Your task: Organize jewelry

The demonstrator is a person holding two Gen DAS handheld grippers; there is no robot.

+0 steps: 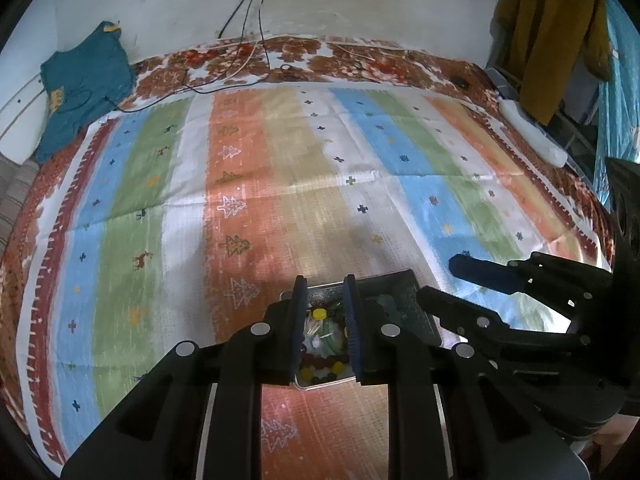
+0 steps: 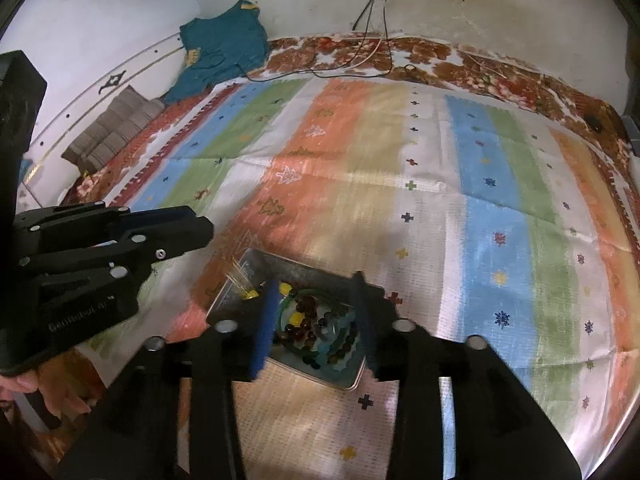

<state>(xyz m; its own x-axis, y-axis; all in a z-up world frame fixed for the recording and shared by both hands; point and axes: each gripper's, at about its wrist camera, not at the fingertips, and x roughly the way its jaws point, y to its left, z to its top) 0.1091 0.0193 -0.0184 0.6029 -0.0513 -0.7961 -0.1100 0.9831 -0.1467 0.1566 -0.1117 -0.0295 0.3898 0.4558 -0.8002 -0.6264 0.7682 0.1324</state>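
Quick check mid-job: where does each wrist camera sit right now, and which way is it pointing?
Left wrist: on the left gripper, looking down along its open fingers into the metal tin of beads; right gripper at right.
Right wrist: on the right gripper, open over the same tin; left gripper and a hand at left.
Shared: tin, striped blanket, teal shirt.

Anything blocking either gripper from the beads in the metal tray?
Nothing visible does. The shallow metal tray lies open, without a lid, and the mixed coloured bead bracelets sit exposed between the open fingers of the right gripper and left gripper.
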